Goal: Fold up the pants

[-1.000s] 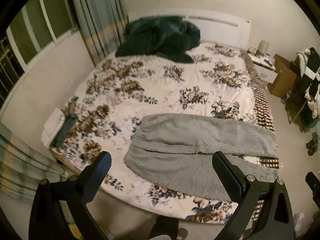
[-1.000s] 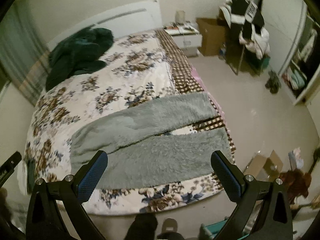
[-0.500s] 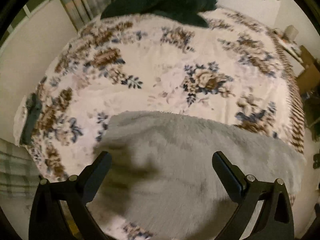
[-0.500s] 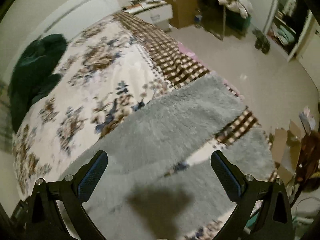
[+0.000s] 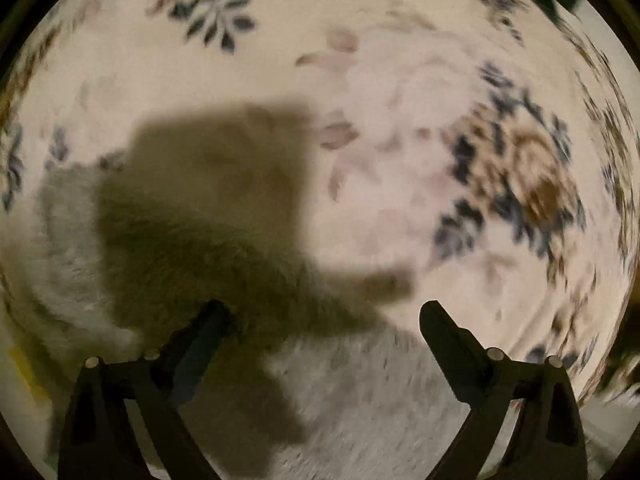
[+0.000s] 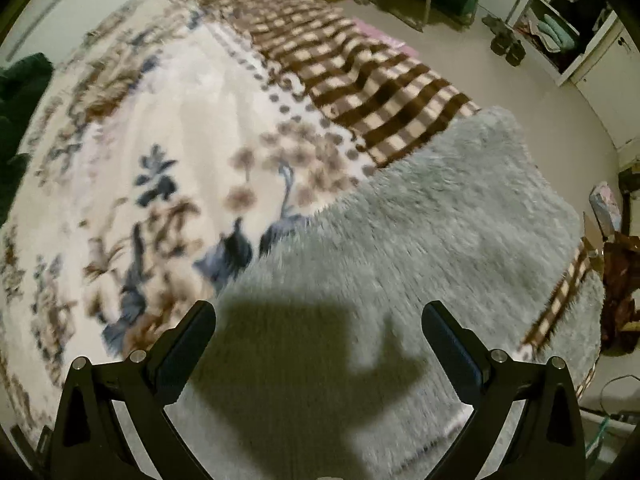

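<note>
The fluffy grey pants lie flat on the floral bedspread. In the right wrist view the far leg runs to the right, past the checkered border. My right gripper is open and empty, close above that leg, casting a shadow on it. In the left wrist view the image is blurred; the pants' waist end fills the lower part. My left gripper is open and empty, low over the upper edge of the waist end.
The bed's right edge drops to a beige floor. A cluttered cupboard, shoes and boxes stand beyond. A dark green blanket lies at the far left of the bed.
Both grippers have dropped much closer to the bed and pants. The left moved toward the waist's upper edge, the right toward the far leg. Both stayed open.
</note>
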`<control>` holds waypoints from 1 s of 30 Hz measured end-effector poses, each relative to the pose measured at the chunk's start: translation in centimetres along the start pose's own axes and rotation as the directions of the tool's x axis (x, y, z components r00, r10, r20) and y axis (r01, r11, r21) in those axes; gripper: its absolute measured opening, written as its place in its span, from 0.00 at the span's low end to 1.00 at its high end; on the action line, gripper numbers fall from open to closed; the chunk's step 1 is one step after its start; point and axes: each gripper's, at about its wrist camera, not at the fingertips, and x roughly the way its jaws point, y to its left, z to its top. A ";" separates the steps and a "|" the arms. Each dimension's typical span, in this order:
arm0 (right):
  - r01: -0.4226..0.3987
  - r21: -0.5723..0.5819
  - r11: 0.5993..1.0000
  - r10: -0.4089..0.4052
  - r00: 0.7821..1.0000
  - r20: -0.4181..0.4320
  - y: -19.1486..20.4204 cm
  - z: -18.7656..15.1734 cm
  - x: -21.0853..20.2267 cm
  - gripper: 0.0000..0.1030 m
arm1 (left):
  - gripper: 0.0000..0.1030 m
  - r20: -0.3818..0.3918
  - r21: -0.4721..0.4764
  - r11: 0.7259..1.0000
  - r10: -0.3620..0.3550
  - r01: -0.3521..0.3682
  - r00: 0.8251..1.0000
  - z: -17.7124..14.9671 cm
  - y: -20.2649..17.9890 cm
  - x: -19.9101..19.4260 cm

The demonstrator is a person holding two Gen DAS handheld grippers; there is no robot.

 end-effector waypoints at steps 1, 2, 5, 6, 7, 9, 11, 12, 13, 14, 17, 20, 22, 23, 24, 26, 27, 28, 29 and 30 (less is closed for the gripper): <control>0.006 0.008 1.000 -0.006 1.000 -0.009 0.2 0.4 0.9 1.00 | 0.95 -0.009 -0.010 1.000 -0.007 0.006 1.000 0.1 0.0 0.5; 0.007 0.017 1.000 -0.007 1.000 -0.019 0.1 0.7 1.3 1.00 | 0.95 -0.019 -0.014 1.000 -0.005 0.004 1.000 0.2 0.0 1.0; 0.016 0.053 0.998 -0.014 0.999 -0.053 0.1 1.8 3.3 1.00 | 0.95 -0.024 0.012 1.000 0.006 -0.006 1.000 0.0 -0.4 1.8; 0.018 0.065 0.998 -0.014 0.998 -0.066 0.2 2.2 4.1 1.00 | 0.93 -0.012 0.015 1.000 -0.002 0.002 1.000 -0.1 -0.5 1.8; 0.024 0.072 0.997 -0.018 0.997 -0.077 0.2 2.5 4.7 1.00 | 0.83 0.015 0.006 1.000 -0.014 0.014 1.000 -0.3 -0.3 1.5; 0.055 0.082 0.995 -0.045 0.993 -0.113 0.1 3.0 6.0 1.00 | 0.50 0.058 -0.001 1.000 -0.017 0.017 0.998 -0.6 0.0 0.9; 0.061 0.095 0.994 -0.047 0.989 -0.142 -0.1 3.2 6.9 0.99 | 0.16 0.104 0.047 0.999 -0.011 0.006 0.995 -1.3 0.1 0.1; 0.057 0.099 0.993 -0.042 0.988 -0.150 -0.3 3.2 7.1 0.93 | 0.11 0.119 0.080 0.997 -0.033 0.023 0.992 -1.5 0.1 -0.2; 0.046 0.101 0.994 -0.031 0.988 -0.149 -0.4 3.2 7.2 0.88 | 0.06 0.134 0.122 0.992 -0.059 0.043 0.989 -2.0 0.2 -0.6; 0.040 0.100 0.994 -0.025 0.989 -0.146 -0.7 3.2 7.1 0.76 | 0.06 0.147 0.159 0.986 -0.081 0.058 0.986 -2.5 0.4 -0.9; 0.029 0.083 0.996 -0.019 0.992 -0.125 -1.9 2.8 6.0 0.16 | 0.04 0.174 0.187 0.973 -0.167 0.134 0.970 -4.0 2.0 -2.5; -0.036 0.079 0.996 0.041 0.997 -0.064 -4.0 1.5 3.1 0.10 | 0.04 0.220 0.234 0.951 -0.255 0.203 0.941 -5.8 4.1 -5.8; -0.075 0.059 0.995 0.077 0.997 -0.032 -5.3 0.4 0.5 0.09 | 0.04 0.244 0.279 0.932 -0.303 0.233 0.921 -5.5 6.1 -7.2; -0.092 0.047 0.995 0.093 0.996 -0.014 -6.3 -0.4 -1.1 0.09 | 0.04 0.247 0.294 0.922 -0.329 0.253 0.912 -5.9 7.1 -8.4; -0.110 0.039 0.993 0.111 0.994 -0.002 -7.3 -1.1 -2.6 0.09 | 0.04 0.245 0.301 0.914 -0.349 0.271 0.905 -5.7 7.7 -9.0; -0.135 0.025 0.990 0.135 0.991 0.024 -9.6 -2.8 -5.7 0.09 | 0.04 0.246 0.320 0.898 -0.386 0.301 0.889 -7.3 10.2 -11.0; -0.149 0.023 0.989 0.148 0.989 0.027 -10.9 -2.8 -7.0 0.09 | 0.04 0.243 0.316 0.894 -0.400 0.317 0.884 -7.9 11.1 -11.3; -0.161 0.016 0.987 0.160 0.987 0.032 -12.5 -3.8 -8.4 0.09 | 0.04 0.239 0.308 0.890 -0.414 0.335 0.878 -8.9 12.1 -11.7; -0.167 0.008 0.986 0.166 0.985 0.039 -14.1 -4.9 -9.6 0.09 | 0.04 0.236 0.307 0.888 -0.419 0.342 0.877 -10.4 13.5 -12.3; -0.174 0.005 0.985 0.174 0.984 0.039 -15.5 -5.9 -10.5 0.09 | 0.04 0.233 0.299 0.888 -0.424 0.350 0.875 -11.4 14.3 -12.4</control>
